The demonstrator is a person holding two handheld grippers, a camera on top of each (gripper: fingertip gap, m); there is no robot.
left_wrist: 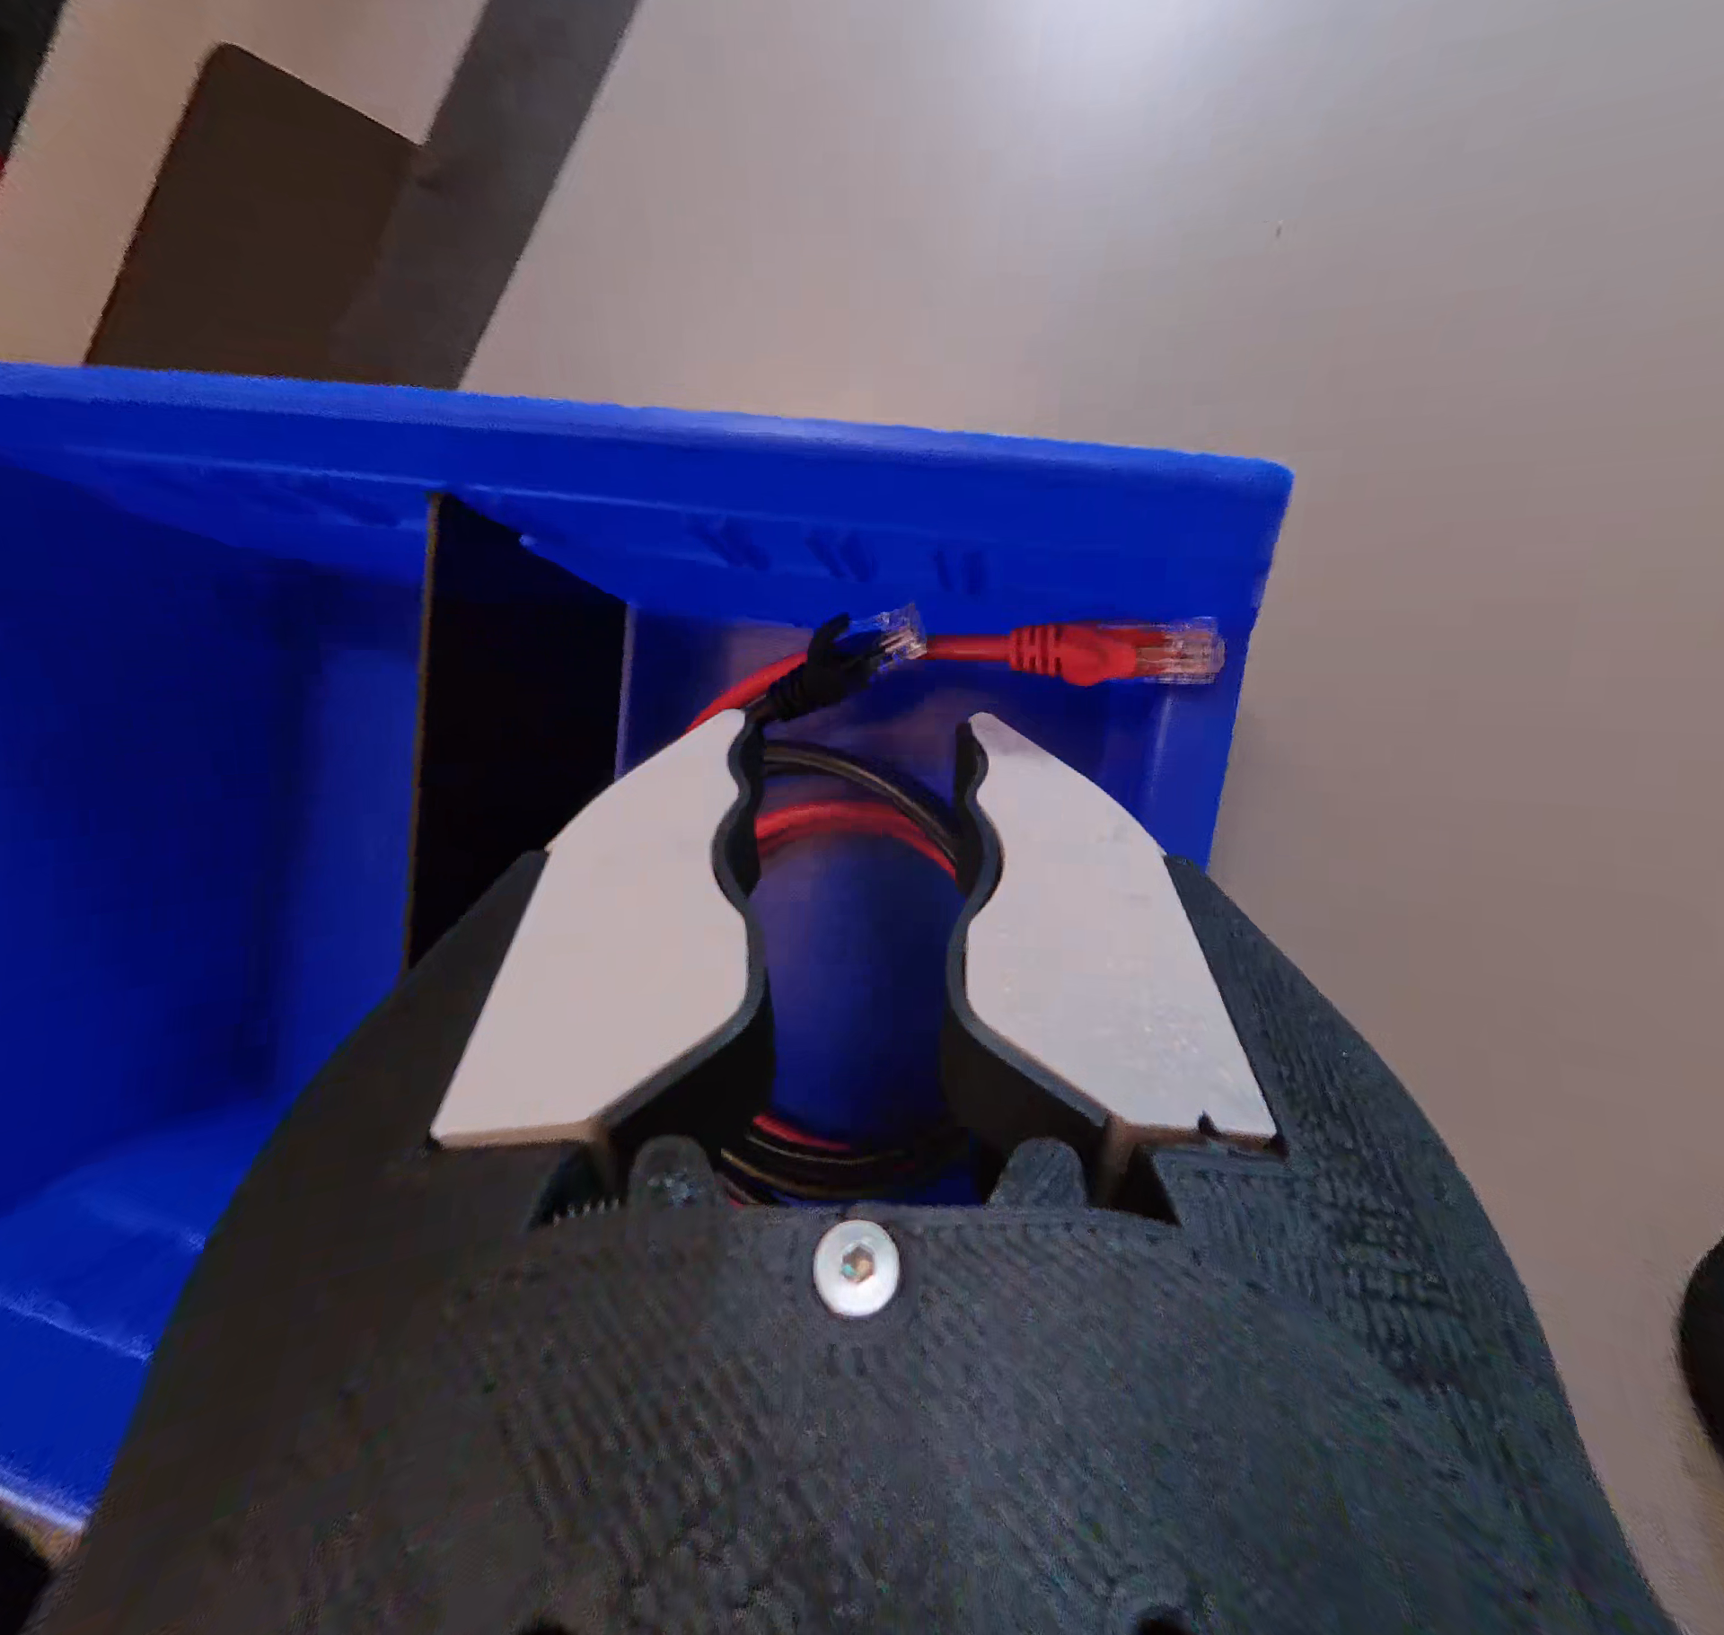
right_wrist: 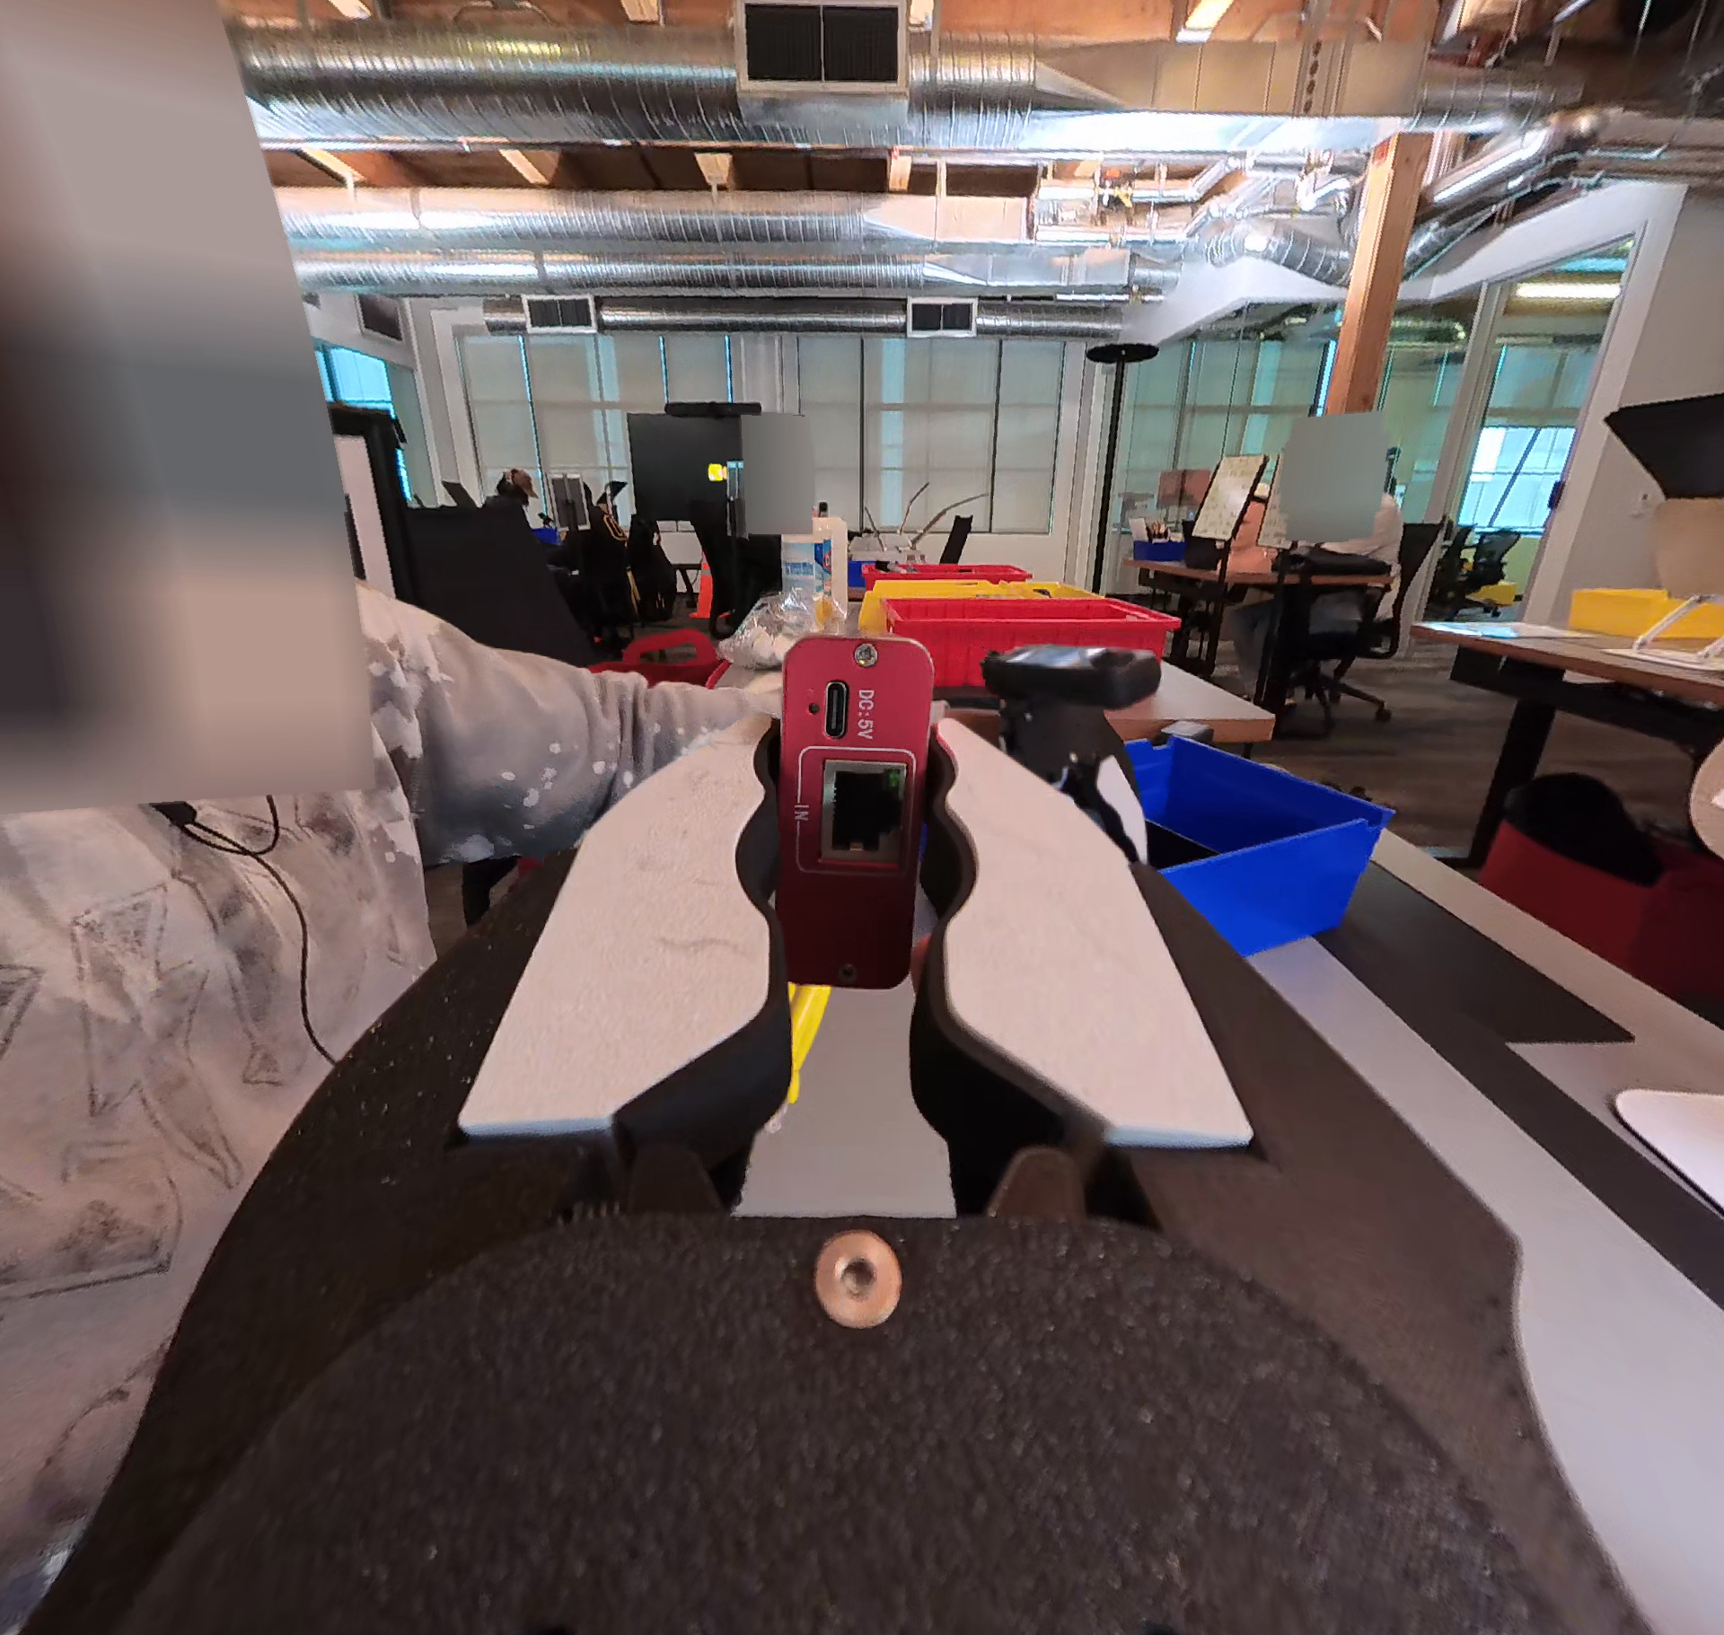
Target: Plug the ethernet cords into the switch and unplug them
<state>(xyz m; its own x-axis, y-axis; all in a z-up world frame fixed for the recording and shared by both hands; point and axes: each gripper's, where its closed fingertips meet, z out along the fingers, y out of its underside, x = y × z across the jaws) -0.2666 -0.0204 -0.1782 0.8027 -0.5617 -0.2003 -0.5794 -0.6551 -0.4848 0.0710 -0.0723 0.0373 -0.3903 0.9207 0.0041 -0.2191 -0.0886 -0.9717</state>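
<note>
In the left wrist view, my left gripper [left_wrist: 854, 741] is open and hangs over the right compartment of a blue bin [left_wrist: 653, 471]. A red ethernet cord [left_wrist: 1054, 655] and a black ethernet cord [left_wrist: 830, 667] lie coiled in the bin, their clear plugs just beyond my fingertips. The black cord runs past my left fingertip [left_wrist: 723, 737]. In the right wrist view, my right gripper [right_wrist: 854, 737] is shut on a red switch [right_wrist: 854, 807], held upright with its port end facing the camera. A yellow cord [right_wrist: 802, 1030] shows below the switch. The left gripper [right_wrist: 1063, 704] shows farther off over the blue bin [right_wrist: 1259, 853].
The bin stands on a grey table [left_wrist: 1213, 191] with a dark strip [left_wrist: 522, 98]. Red and yellow bins [right_wrist: 1017, 625] stand behind. A person's sleeve [right_wrist: 522, 732] reaches in from the left. A white object [right_wrist: 1679, 1133] lies at the table's right edge.
</note>
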